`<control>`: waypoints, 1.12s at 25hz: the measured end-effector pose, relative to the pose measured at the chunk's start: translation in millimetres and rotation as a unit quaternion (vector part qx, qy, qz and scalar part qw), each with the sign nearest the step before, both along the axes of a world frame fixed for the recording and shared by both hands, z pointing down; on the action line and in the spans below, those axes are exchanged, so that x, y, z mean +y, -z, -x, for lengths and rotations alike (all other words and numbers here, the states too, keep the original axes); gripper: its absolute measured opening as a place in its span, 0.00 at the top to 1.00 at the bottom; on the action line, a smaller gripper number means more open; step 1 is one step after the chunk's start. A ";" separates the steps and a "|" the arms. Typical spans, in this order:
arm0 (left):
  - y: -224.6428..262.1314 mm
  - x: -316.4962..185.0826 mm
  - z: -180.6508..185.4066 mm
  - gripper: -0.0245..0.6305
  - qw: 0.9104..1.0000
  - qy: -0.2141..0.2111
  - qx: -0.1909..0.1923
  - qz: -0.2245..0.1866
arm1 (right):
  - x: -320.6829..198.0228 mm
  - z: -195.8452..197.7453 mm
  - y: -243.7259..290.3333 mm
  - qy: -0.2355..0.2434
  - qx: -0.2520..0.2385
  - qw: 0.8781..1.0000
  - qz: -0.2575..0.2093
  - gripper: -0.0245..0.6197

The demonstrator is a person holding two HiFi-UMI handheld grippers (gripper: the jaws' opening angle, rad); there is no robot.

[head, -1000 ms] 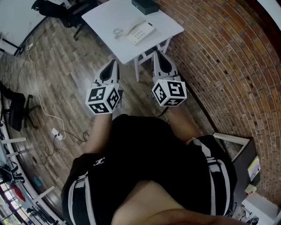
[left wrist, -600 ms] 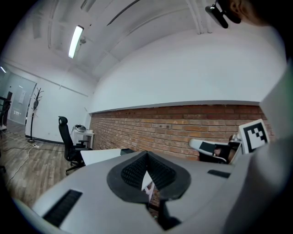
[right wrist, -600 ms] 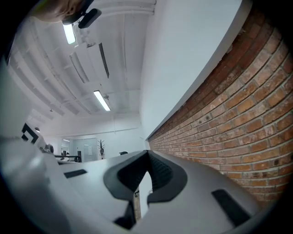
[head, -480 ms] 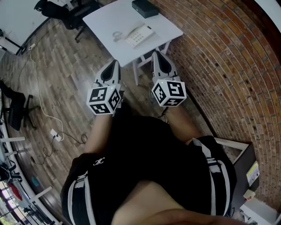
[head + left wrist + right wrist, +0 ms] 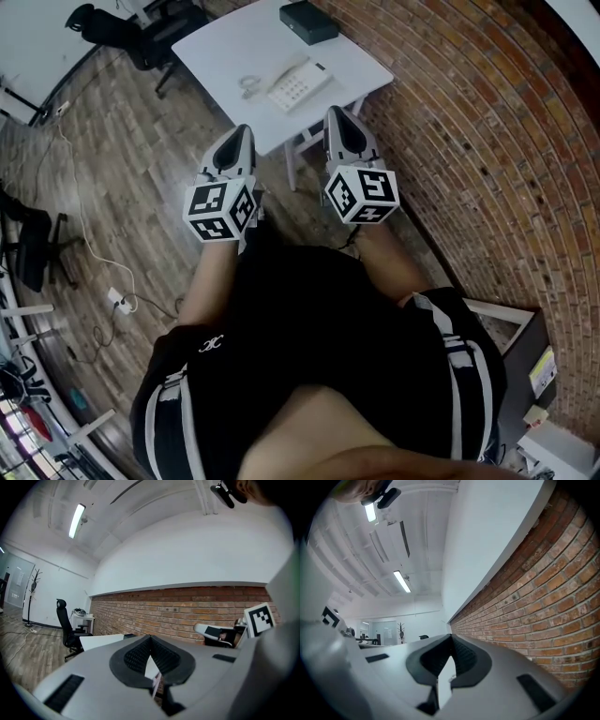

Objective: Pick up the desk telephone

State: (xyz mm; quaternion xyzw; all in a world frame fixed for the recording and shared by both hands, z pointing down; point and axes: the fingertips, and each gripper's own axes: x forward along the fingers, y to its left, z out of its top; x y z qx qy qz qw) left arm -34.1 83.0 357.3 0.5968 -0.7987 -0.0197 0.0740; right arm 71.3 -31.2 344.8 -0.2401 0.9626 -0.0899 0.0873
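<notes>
The desk telephone [image 5: 298, 82] lies on the white table [image 5: 220, 42] ahead of me, toward its near edge. A black box [image 5: 308, 21] sits at the far corner by the brick wall [image 5: 469, 141]. I hold my left gripper [image 5: 246, 131] and right gripper [image 5: 335, 112] side by side, well apart from the phone. Both have their jaws pressed together on nothing.

- Head view is taken from overhead, steeply down, over left gripper [image 5: 245, 131] and right gripper [image 5: 335, 112]; table [image 5: 225, 47] lies ahead.
- Gripper views are aimed roughly level, close along own jaws; brick wall [image 5: 469, 122] is shared.
</notes>
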 end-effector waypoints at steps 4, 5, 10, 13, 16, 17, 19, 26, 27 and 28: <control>-8.5 -16.1 25.1 0.96 1.000 -0.005 0.007 0.006 | -15.1 24.9 -7.5 -0.004 0.006 1.000 0.006 0.96; -10.1 -20.1 31.9 0.96 1.000 -0.006 0.010 0.007 | -18.6 31.8 -9.6 -0.005 0.009 1.000 0.008 0.96; -18.0 -44.7 66.7 0.96 0.999 -0.018 0.021 0.016 | -40.5 65.9 -17.7 -0.014 0.020 1.000 0.018 0.96; -24.0 -61.7 88.8 0.96 0.999 -0.026 0.027 0.026 | -56.8 86.3 -22.8 -0.025 0.027 0.999 0.026 0.96; -28.0 -79.7 111.2 0.96 0.998 -0.035 0.027 0.040 | -72.7 106.4 -27.3 -0.035 0.036 0.998 0.036 0.96; -29.2 -86.2 118.7 0.96 0.998 -0.039 0.028 0.043 | -78.0 112.8 -28.8 -0.039 0.038 0.998 0.039 0.96; -31.2 -99.5 134.3 0.96 0.997 -0.049 0.034 0.049 | -88.6 126.3 -31.3 -0.047 0.042 0.997 0.044 0.96; -39.6 -149.7 191.2 0.96 0.991 -0.095 0.052 0.074 | -126.9 174.8 -37.9 -0.085 0.059 0.993 0.063 0.96; -40.9 -158.2 199.7 0.96 0.990 -0.103 0.054 0.078 | -133.4 182.0 -38.8 -0.091 0.061 0.992 0.065 0.96; -42.0 -167.0 208.0 0.96 0.989 -0.109 0.056 0.081 | -140.1 188.9 -39.8 -0.097 0.063 0.991 0.067 0.96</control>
